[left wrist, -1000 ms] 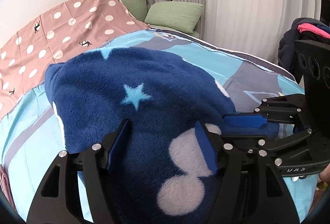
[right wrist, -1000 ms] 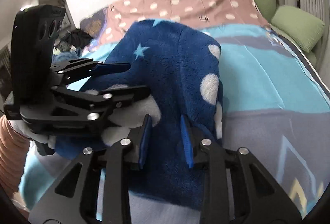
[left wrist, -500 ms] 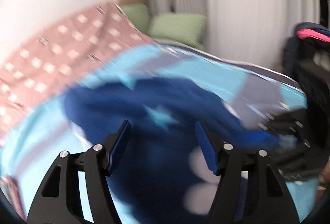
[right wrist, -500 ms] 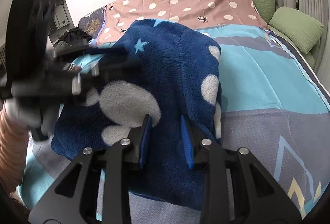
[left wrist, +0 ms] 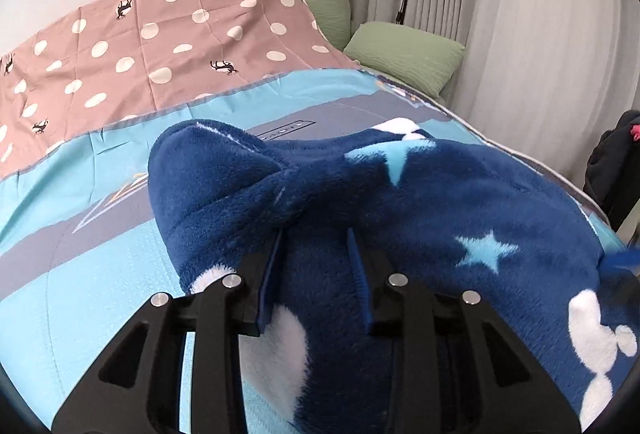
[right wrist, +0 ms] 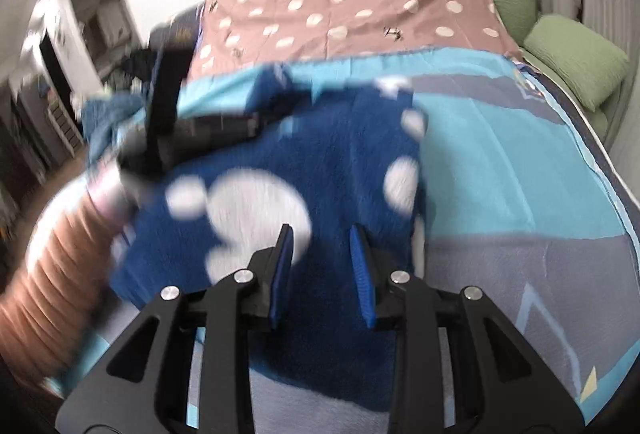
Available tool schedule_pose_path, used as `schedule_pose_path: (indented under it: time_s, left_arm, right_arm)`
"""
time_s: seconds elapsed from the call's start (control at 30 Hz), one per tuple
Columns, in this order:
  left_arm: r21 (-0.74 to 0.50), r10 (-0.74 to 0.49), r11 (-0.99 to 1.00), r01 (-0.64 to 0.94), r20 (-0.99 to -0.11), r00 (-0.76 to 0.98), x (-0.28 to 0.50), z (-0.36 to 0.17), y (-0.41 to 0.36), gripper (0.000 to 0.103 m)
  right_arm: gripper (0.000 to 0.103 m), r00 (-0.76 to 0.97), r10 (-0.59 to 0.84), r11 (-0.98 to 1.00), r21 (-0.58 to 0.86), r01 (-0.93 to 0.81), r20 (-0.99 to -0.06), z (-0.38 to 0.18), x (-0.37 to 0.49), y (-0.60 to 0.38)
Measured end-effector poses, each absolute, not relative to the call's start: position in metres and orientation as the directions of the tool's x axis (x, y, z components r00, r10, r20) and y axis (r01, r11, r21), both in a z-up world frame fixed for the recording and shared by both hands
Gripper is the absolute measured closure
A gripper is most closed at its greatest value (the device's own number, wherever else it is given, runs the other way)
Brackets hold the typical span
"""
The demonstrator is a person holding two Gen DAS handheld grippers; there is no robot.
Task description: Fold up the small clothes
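Left gripper (left wrist: 316, 246): jaws closing, navy fleece bunched between the blue pads.
Right gripper (right wrist: 322, 238): jaws narrow, fleece between them; the blur hides whether the pads press.
Fleece garment (left wrist: 460, 202): navy with stars and white blobs, spread on the bed, one end raised in a fold.
Bed cover (left wrist: 92, 234): turquoise and grey, under the garment.
Dotted sheet (left wrist: 160, 46): beyond, by the green pillows (left wrist: 404, 54).

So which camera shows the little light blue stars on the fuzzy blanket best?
The left wrist camera. It is sharp, and two light blue stars stand out clearly on the dark blue fleece. The right wrist camera is blurred: it shows the fleece's white blobs, but I can't make out any star there.
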State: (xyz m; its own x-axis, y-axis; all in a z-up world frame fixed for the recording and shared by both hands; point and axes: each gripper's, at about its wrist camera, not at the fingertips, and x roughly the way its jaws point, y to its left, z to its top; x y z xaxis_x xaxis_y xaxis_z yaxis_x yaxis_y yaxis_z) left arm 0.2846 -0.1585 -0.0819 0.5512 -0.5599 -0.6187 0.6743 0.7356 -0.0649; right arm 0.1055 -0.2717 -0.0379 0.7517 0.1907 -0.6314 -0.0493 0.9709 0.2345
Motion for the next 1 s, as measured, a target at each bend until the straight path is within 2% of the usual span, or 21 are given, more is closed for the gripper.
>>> schedule_pose_path:
  time_s: [0.03,0.1,0.13,0.23,0.27,0.33,0.4,0.5,0.6,0.7,0.73,0.8,1.0]
  left_arm:
    - [-0.080,-0.570,0.736,0.672,-0.609,0.552,0.285,-0.083,-0.157,0.070]
    - [-0.091,-0.578,0.737,0.670,-0.598,0.555,0.287,-0.083,-0.152,0.070]
    - [-0.093,-0.581,0.737,0.670,-0.594,0.557,0.287,-0.081,-0.151,0.070]
    - [-0.108,-0.592,0.737,0.667,-0.581,0.559,0.284,-0.081,-0.146,0.069]
    - [-0.120,-0.600,0.735,0.668,-0.575,0.556,0.285,-0.081,-0.144,0.068]
    - [-0.184,-0.646,0.712,0.677,-0.551,0.529,0.289,-0.078,-0.133,0.065]
    - [-0.277,-0.704,0.676,0.683,-0.518,0.486,0.298,-0.073,-0.117,0.069]
    - [-0.419,-0.737,0.673,0.609,-0.443,0.510,0.313,-0.056,-0.094,0.078]
    - [-0.376,-0.734,0.672,0.638,-0.450,0.508,0.321,-0.047,-0.105,0.079]
    - [-0.229,-0.654,0.704,0.673,-0.580,0.486,0.337,-0.081,-0.142,0.077]
    - [-0.229,-0.661,0.693,0.683,-0.580,0.476,0.341,-0.090,-0.143,0.077]
    - [-0.339,-0.709,0.671,0.659,-0.553,0.438,0.350,-0.091,-0.133,0.077]
    - [-0.330,-0.715,0.673,0.662,-0.522,0.466,0.341,-0.089,-0.123,0.078]
  right_arm:
    - [0.071,0.773,0.181,0.973,0.228,-0.048,-0.608,-0.025,0.108,-0.272]
    - [0.052,0.808,0.126,0.989,0.135,-0.058,-0.576,0.001,0.122,-0.260]
    - [0.050,0.817,0.111,0.993,0.087,-0.074,-0.566,0.011,0.136,-0.251]
    - [0.050,0.803,0.132,0.991,0.083,-0.103,-0.581,0.010,0.177,-0.242]
    - [0.050,0.765,0.129,0.991,0.098,-0.087,-0.631,-0.005,0.201,-0.241]
    - [0.047,0.578,0.157,0.987,0.154,-0.055,-0.801,-0.059,0.245,-0.245]
    - [0.049,0.573,0.273,0.954,0.293,-0.060,-0.773,-0.080,0.251,-0.265]
    - [0.050,0.592,0.294,0.946,0.319,-0.066,-0.751,-0.077,0.241,-0.273]
    - [0.049,0.610,0.256,0.959,0.275,-0.065,-0.750,-0.076,0.237,-0.266]
    - [0.048,0.614,0.232,0.967,0.246,-0.063,-0.754,-0.076,0.239,-0.262]
    - [0.048,0.615,0.230,0.967,0.247,-0.058,-0.754,-0.077,0.239,-0.263]
    - [0.048,0.612,0.224,0.968,0.248,-0.046,-0.758,-0.078,0.241,-0.262]
    - [0.051,0.610,0.162,0.985,0.164,-0.053,-0.776,-0.058,0.237,-0.252]
